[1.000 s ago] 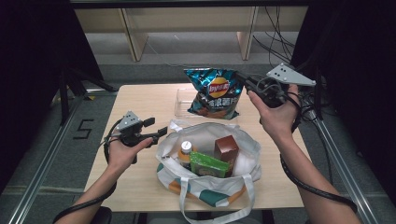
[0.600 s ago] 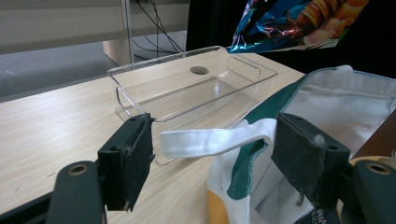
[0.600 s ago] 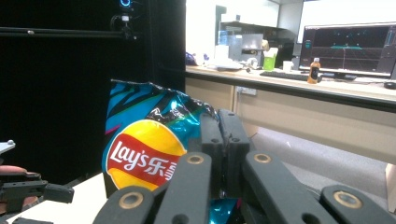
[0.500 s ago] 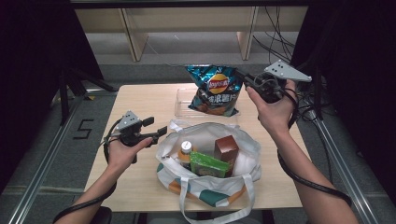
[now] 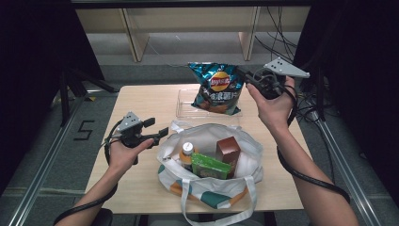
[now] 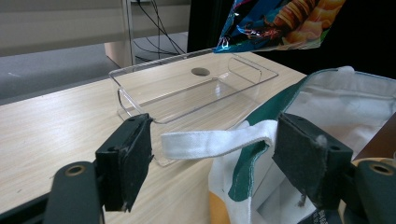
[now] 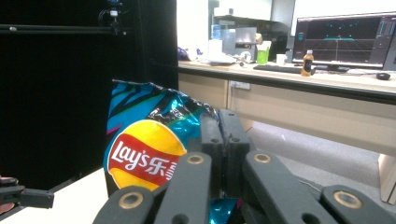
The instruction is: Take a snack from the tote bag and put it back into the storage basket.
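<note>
A blue Lay's chip bag (image 5: 218, 87) hangs in the air over the far side of the table, pinched at its right edge by my right gripper (image 5: 245, 77). In the right gripper view the jaws are shut on the chip bag (image 7: 144, 144), with the right gripper (image 7: 220, 135) clamped on its crinkled edge. My left gripper (image 5: 157, 127) stands open at the left rim of the white and green tote bag (image 5: 207, 188). The tote's white handle strap (image 6: 215, 140) lies between the pads (image 6: 133, 158) of the left gripper (image 6: 212, 154) without being pressed.
A clear plastic tray (image 5: 186, 101) sits on the table under the chip bag, also seen as the tray (image 6: 187, 98) beyond the left jaws. Inside the tote stand a white-capped bottle (image 5: 187, 149), a brown box (image 5: 228, 150) and a green packet (image 5: 209, 165).
The right hand has raised the chip bag slightly and turned a little. The left hand and the tote have stayed where they were.
</note>
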